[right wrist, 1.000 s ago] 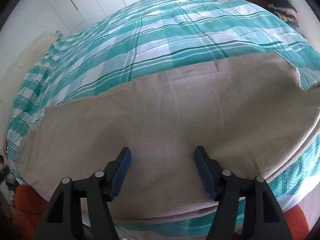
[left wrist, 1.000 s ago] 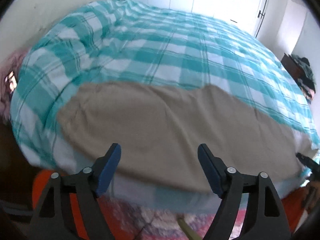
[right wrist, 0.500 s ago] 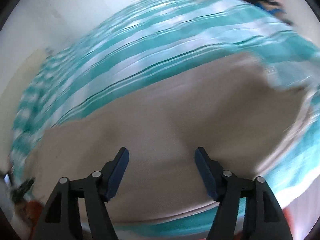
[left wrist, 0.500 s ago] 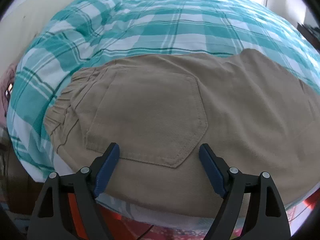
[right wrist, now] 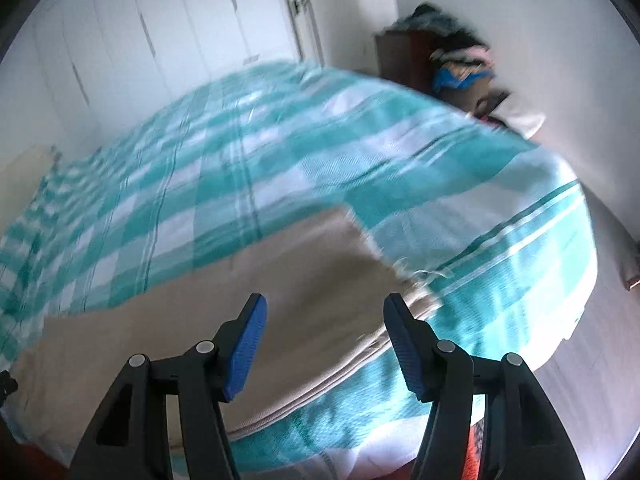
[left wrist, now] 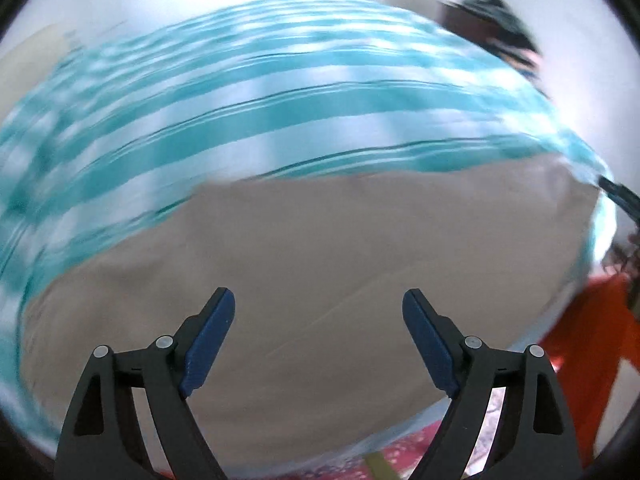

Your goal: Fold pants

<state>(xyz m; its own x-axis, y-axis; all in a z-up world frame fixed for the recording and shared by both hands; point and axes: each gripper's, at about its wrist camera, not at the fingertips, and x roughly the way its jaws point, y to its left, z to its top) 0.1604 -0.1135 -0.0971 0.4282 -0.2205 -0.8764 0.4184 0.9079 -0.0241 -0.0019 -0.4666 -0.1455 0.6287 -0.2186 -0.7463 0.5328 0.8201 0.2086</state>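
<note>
Beige pants [left wrist: 320,248] lie flat along the near edge of a bed with a teal and white checked cover [left wrist: 280,100]. In the left wrist view my left gripper [left wrist: 318,340] is open and empty above the middle of the pants. In the right wrist view my right gripper [right wrist: 324,344] is open and empty above the pants [right wrist: 200,312] near their frayed leg end [right wrist: 404,276]. Both views are blurred by motion.
White wardrobe doors [right wrist: 180,40] stand behind the bed. A dark cabinet piled with clothes [right wrist: 448,64] stands at the far right corner. An orange object [left wrist: 592,344] and a patterned rug [left wrist: 400,452] are below the bed's near edge.
Both grippers have swung to the right along the pants. The left view has moved from the back pocket and waistband to the legs. The right view now reaches the leg end.
</note>
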